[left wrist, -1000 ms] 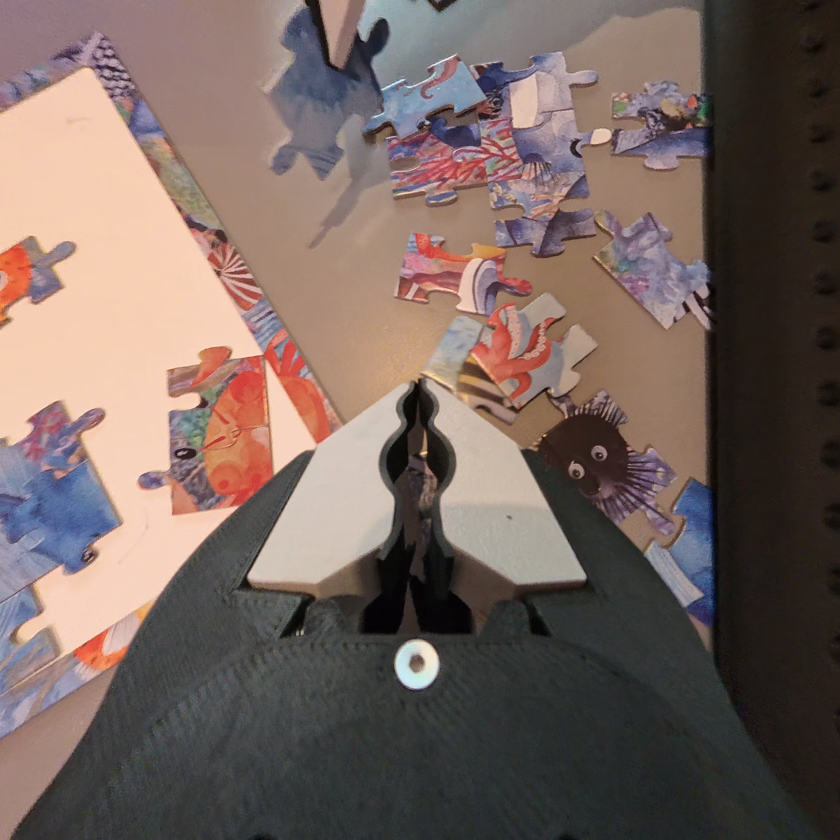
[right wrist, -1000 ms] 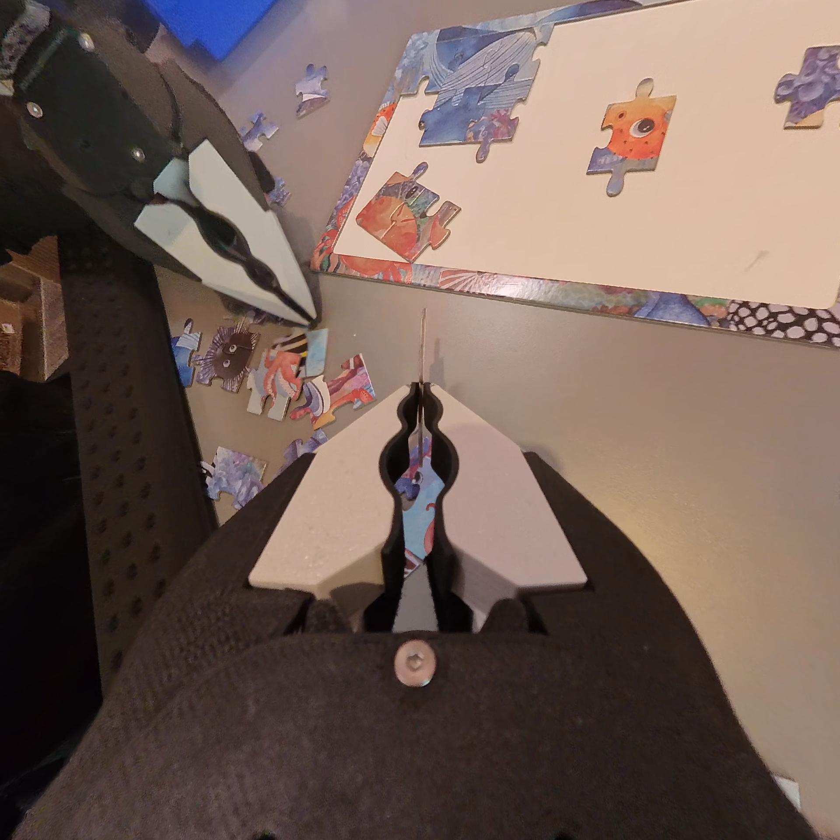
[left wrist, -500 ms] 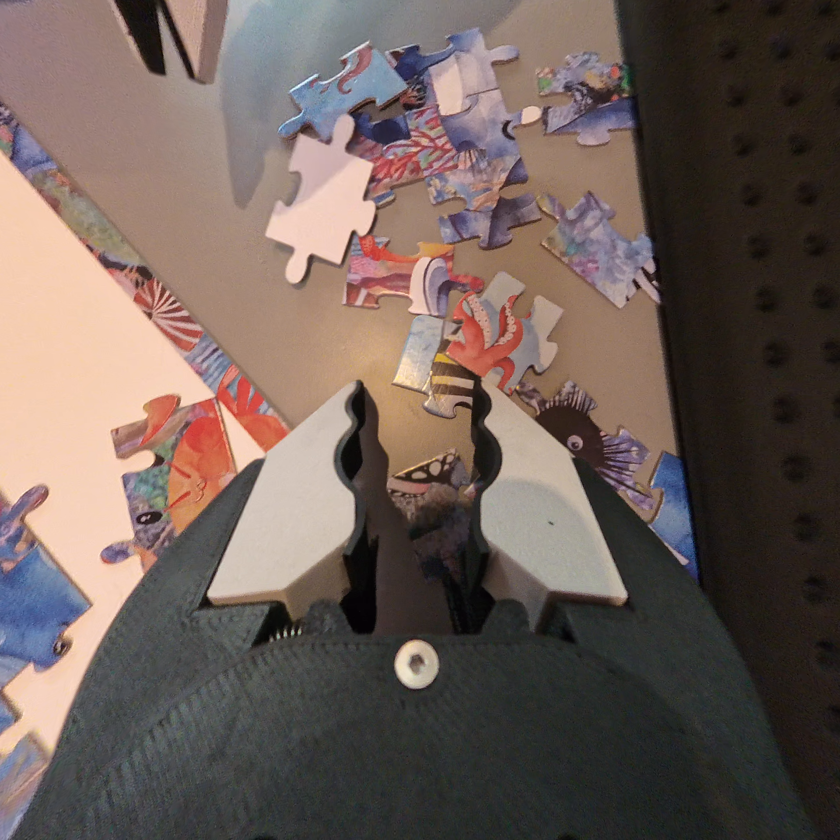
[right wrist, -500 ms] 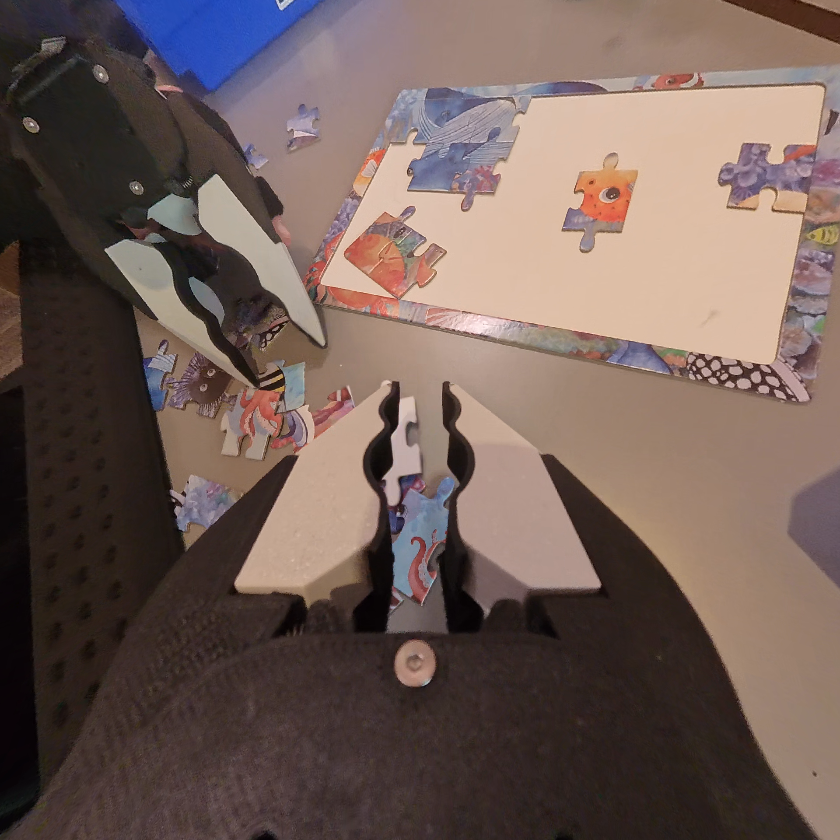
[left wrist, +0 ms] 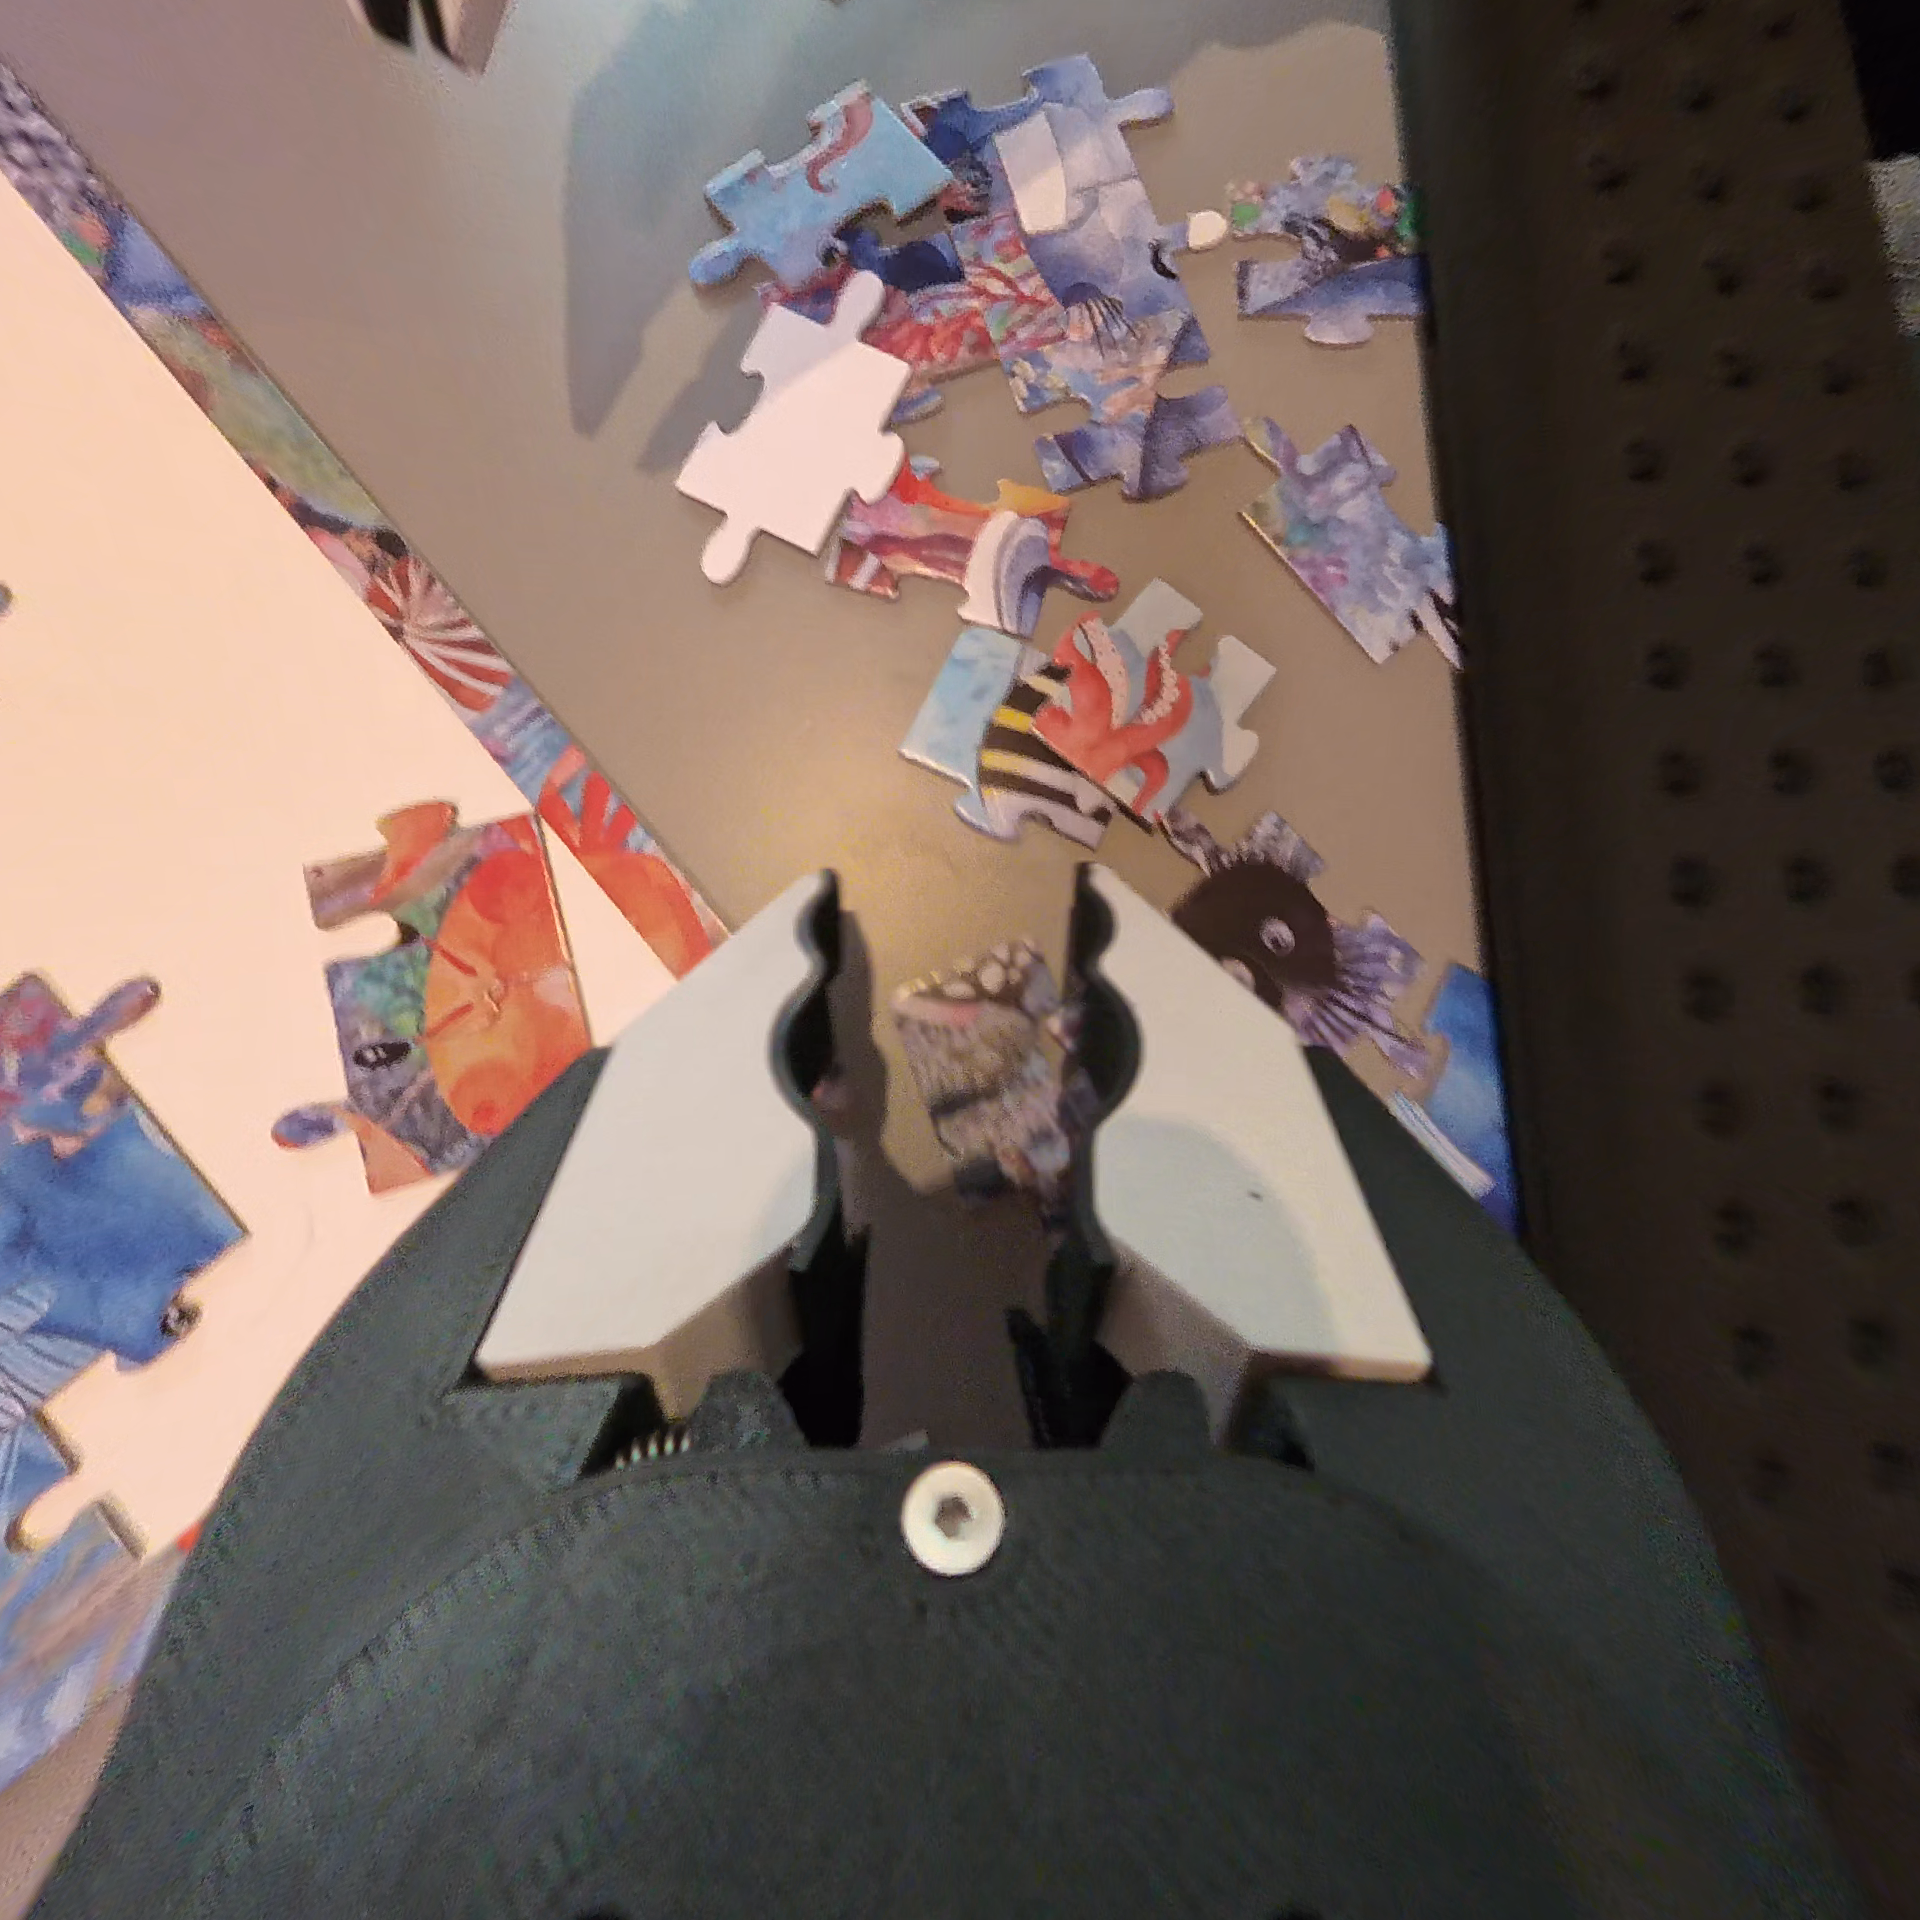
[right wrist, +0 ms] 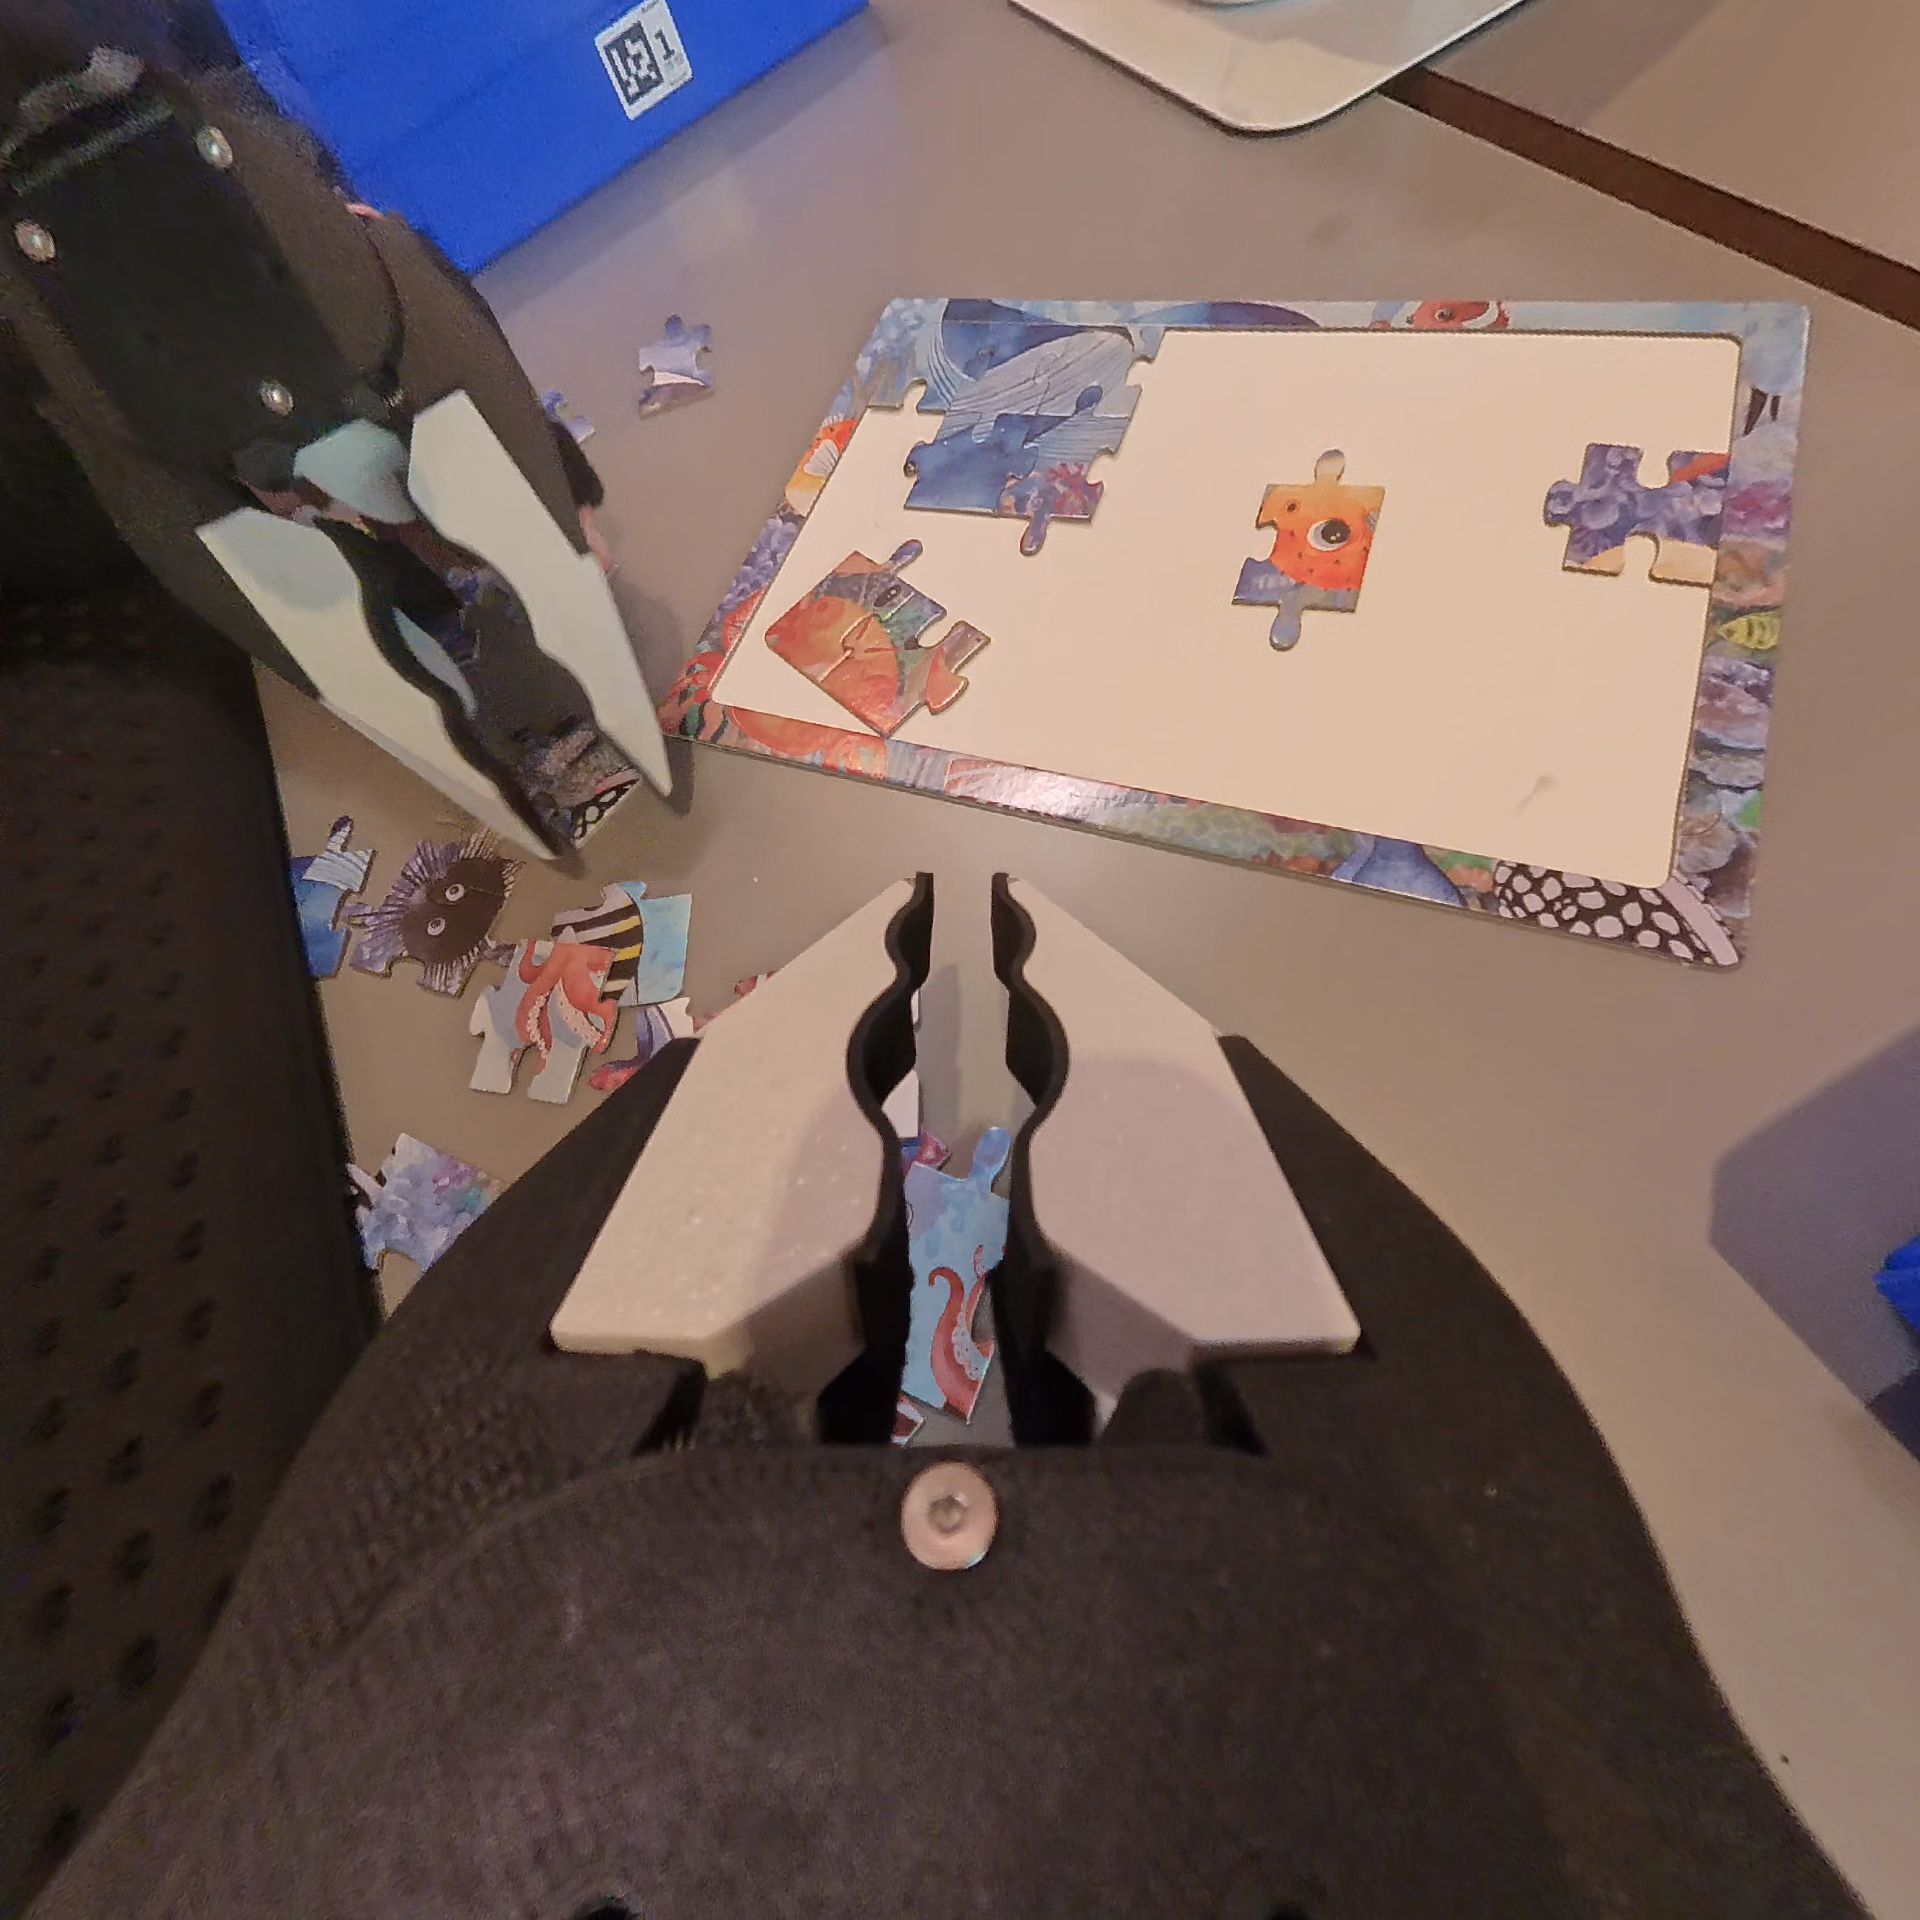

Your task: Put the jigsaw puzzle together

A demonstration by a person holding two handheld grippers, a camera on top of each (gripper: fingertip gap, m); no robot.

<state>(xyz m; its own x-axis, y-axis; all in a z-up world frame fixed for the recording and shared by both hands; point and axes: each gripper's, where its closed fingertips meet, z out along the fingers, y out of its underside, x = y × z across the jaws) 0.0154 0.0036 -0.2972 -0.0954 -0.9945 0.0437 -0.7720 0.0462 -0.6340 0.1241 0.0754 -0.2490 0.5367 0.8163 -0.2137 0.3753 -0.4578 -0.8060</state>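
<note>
On the grey table (right wrist: 1351, 1091), found the puzzle frame (right wrist: 1247, 821) lying flat, most of its white bed bare. Noted inside it a joined blue whale block (right wrist: 1023, 426) in the far-left corner, an orange fish pair (right wrist: 873, 655) lying askew by the near-left corner, an orange pufferfish piece (right wrist: 1314, 540) alone about mid-bed, and a purple coral piece (right wrist: 1636, 509) against the right border. Found the loose pieces scattered left of the frame, beside a dark perforated panel (left wrist: 1662, 727): a face-down white piece (left wrist: 800, 436) overlapping the coloured heap, an octopus piece (left wrist: 1132, 717) lying partly over a striped fish piece (left wrist: 1023, 758), and a black sea urchin piece (left wrist: 1278, 935) just beside those. Saw the left claw (left wrist: 954, 883) low over the table between that scatter and the frame's corner, released, fingers spread wide, with a spotted piece (left wrist: 982, 1049) between them, touching the right finger only; could not tell whether its lower edge rested on the table. Saw the right claw (right wrist: 961, 883) released as well, fingers a narrow gap apart and grasping nothing, short of the frame's near edge. Glimpsed through that gap a blue tentacle piece (right wrist: 956, 1278) lying below. Noted a blue box (right wrist: 468, 125) beyond the left claw.
</note>
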